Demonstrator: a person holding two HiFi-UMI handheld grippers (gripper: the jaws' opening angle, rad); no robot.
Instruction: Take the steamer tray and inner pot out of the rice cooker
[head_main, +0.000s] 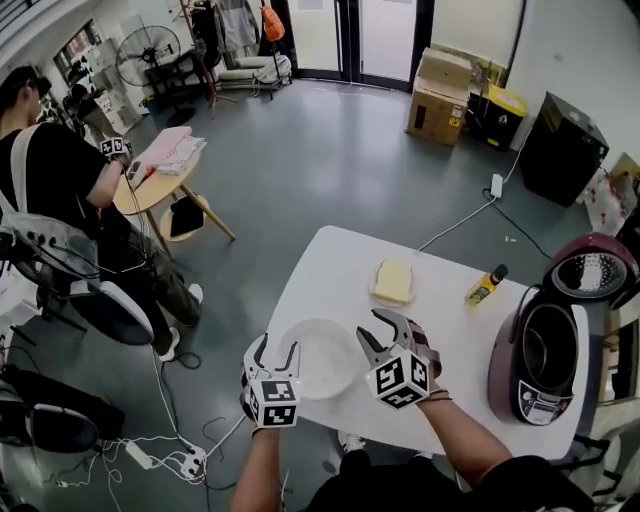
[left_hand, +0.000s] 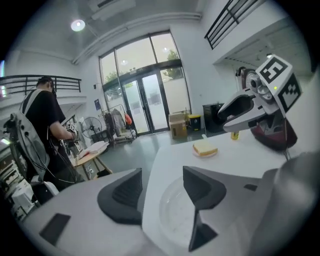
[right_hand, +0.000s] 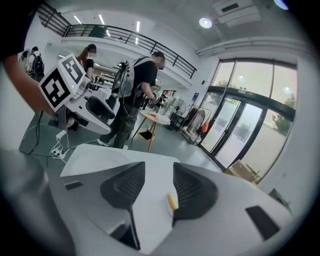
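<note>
The white steamer tray (head_main: 318, 358) lies on the white table (head_main: 330, 260) near its front edge, and nothing touches it. My left gripper (head_main: 278, 345) hangs over the tray's left rim, and my right gripper (head_main: 368, 322) hangs over its right rim. Both are open and empty. In the left gripper view the tray (left_hand: 175, 215) shows below the parted jaws of the left gripper (left_hand: 162, 172). The dark red rice cooker (head_main: 540, 360) stands at the table's right end with its lid (head_main: 590, 272) up. The dark inner pot (head_main: 550, 345) sits inside it.
A slice of bread on a small plate (head_main: 393, 282) and a yellow bottle (head_main: 486, 287) sit further back on the table. A person (head_main: 60, 200) stands at the left by a round wooden table (head_main: 160, 185). Cables and a power strip (head_main: 160, 455) lie on the floor.
</note>
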